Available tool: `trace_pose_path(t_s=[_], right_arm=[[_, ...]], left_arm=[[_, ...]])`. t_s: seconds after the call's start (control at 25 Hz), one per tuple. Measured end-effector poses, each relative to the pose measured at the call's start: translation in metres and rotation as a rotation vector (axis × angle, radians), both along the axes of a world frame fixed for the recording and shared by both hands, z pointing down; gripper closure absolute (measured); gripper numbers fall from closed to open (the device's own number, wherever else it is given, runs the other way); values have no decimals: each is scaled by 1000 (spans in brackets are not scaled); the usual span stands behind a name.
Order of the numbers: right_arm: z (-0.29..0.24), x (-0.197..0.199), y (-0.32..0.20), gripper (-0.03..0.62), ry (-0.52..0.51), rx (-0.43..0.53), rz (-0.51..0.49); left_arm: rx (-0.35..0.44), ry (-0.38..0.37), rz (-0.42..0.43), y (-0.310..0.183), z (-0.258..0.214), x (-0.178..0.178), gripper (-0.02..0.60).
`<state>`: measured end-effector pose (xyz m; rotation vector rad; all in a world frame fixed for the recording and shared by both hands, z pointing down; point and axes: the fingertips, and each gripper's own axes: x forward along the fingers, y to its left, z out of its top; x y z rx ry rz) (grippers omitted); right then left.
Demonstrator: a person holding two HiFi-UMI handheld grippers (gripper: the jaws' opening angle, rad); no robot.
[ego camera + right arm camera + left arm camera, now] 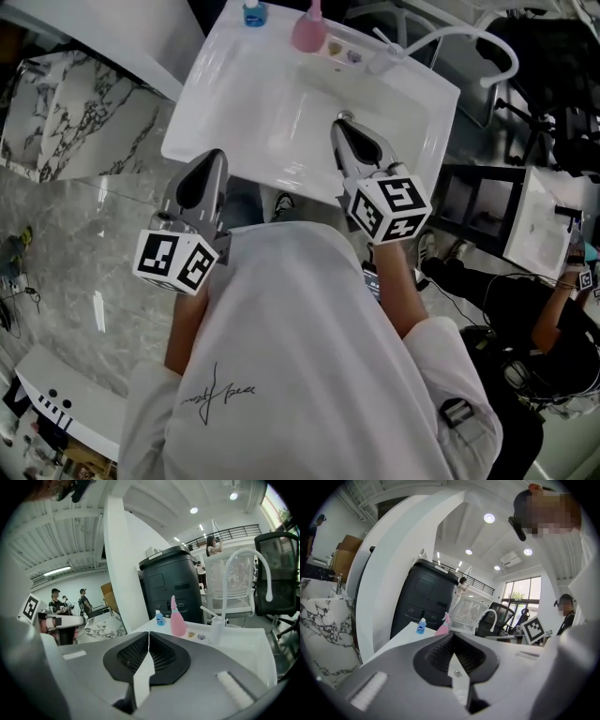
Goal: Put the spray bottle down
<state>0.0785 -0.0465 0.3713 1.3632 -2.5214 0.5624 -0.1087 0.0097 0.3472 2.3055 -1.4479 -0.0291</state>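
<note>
Pink spray bottle (308,30) stands upright on the sink's (202,103) back rim, just beside a blue bottle (254,14), well apart from both claws. Left claw (452,641) and right claw (148,638) are both pressed together, empty. Head view cuts off the bottle's top; the left claw hides its base in the left gripper view.

Spray bottle (308,28) on sink ledge (281,36) — small bottle (254,13) left

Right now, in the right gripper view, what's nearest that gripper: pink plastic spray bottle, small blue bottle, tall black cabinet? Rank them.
1. Pink plastic spray bottle, on sink ledge.
2. Small blue bottle, left behind it.
3. Tall black cabinet, behind both.
</note>
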Motion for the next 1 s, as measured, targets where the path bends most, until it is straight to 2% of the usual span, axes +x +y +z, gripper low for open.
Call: trace_pose_path(t_s=[0.4, 0.6, 1.0], right_arm=[[-12, -1, 22, 597, -10, 10, -11], [-17, 10, 25, 599, -22, 30, 16], [-12, 14, 24, 599, -4, 6, 7]], left_arm=[[-13, -14, -11, 1, 7, -6, 528], [-29, -19, -29, -1, 12, -4, 528], [-48, -23, -43, -5, 11, 2, 529]])
